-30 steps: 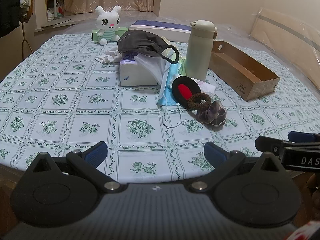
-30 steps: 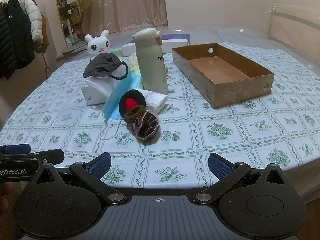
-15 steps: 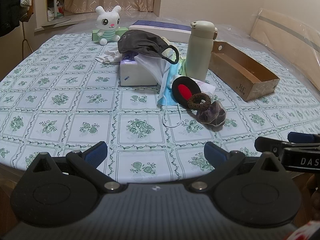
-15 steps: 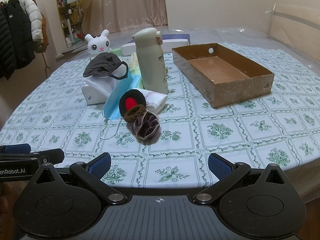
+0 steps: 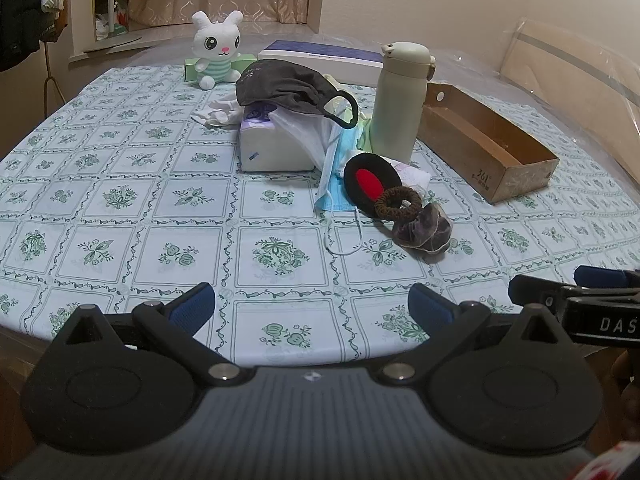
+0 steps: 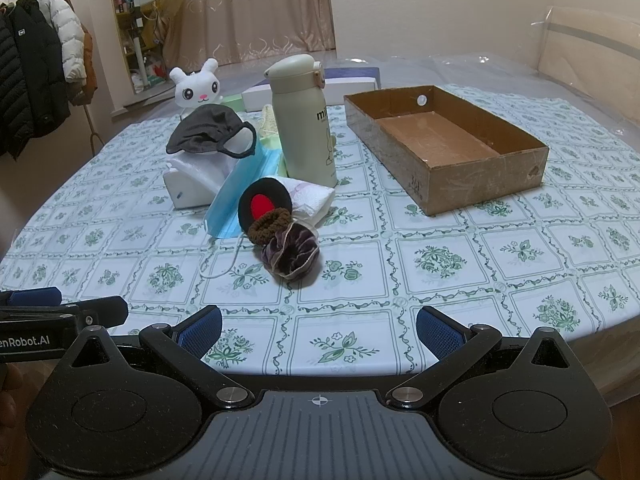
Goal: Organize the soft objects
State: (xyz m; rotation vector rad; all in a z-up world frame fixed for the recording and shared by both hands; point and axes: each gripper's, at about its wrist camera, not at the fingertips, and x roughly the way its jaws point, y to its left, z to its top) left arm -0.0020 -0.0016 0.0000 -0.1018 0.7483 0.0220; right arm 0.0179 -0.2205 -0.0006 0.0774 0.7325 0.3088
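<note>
Showing the starting arrangement, both views look across a round table (image 6: 500, 264) from its near edge. The left gripper (image 5: 311, 300) and the right gripper (image 6: 318, 332) hover at that edge with jaws spread wide and nothing between them, placed, it seems, to survey the pile before reaching. The soft objects cluster at the middle of the surface: a purple scrunchie (image 6: 291, 255) nearest, touching a brown hair tie (image 6: 269, 225), which leans on a black-and-red pad (image 6: 263, 204); a blue surgical mask (image 6: 236, 196) trails beside a tissue pack (image 5: 276, 148) topped by a dark cloth mask (image 6: 210, 132). A cream flask (image 6: 304, 120) stands upright behind them. A plush rabbit (image 5: 216, 50) sits toward the far edge. An open cardboard box (image 6: 480, 184), empty, lies toward the right edge, probably as the receptacle.
</note>
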